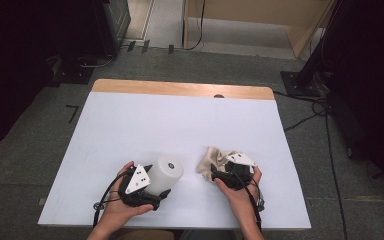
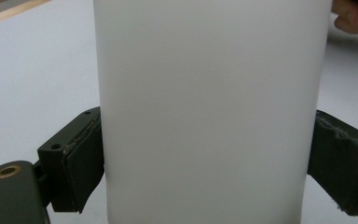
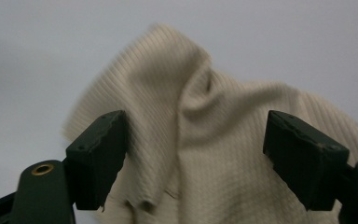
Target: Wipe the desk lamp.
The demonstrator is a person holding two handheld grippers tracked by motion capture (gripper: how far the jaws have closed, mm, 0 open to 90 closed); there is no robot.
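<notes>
left gripper [image 1: 156, 192] jaws clamped wide; right gripper [image 1: 214, 174] jaws spread apart, both low.

- No readable text, label, brand, number or sign in any view.
- white cylinder [image 1: 166, 172]: plain surface, no print (same blank wall up close in the left gripper view).
- beige cloth [image 1: 215, 159]: ribbed weave, no tag or lettering seen.
- grey plate [image 1: 140, 178] on the left gripper: a few small dark dots, not characters.
- table [image 1: 180, 125]: bare white top, no markings.
- floor [image 1: 71, 113]: a dark angled mark beside the table, too small to read as a sign.
</notes>
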